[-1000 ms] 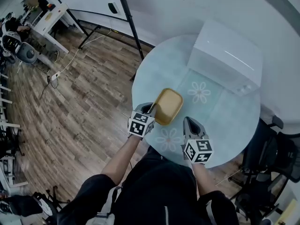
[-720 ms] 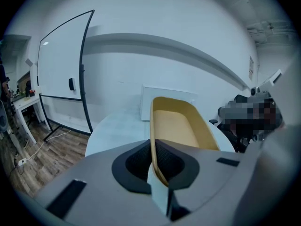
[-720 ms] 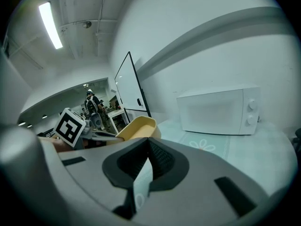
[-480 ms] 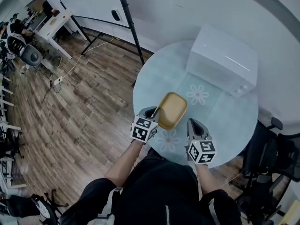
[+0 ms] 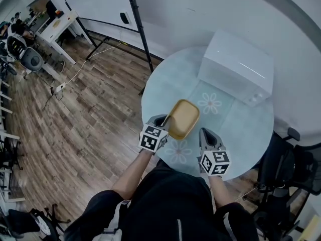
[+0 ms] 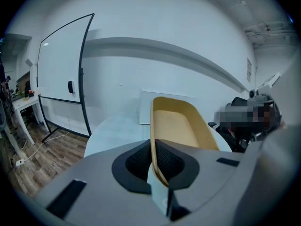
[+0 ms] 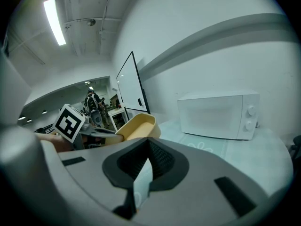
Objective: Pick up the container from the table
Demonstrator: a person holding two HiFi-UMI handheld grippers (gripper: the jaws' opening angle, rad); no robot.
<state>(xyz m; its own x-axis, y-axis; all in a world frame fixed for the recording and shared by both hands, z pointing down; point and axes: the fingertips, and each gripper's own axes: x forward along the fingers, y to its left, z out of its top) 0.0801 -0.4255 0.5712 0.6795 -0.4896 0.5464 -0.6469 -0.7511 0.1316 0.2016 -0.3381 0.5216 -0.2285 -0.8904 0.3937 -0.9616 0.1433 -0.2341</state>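
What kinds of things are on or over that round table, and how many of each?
Yellow container: 1
White microwave: 1
Handheld grippers: 2, the left gripper and the right gripper
Total: 4
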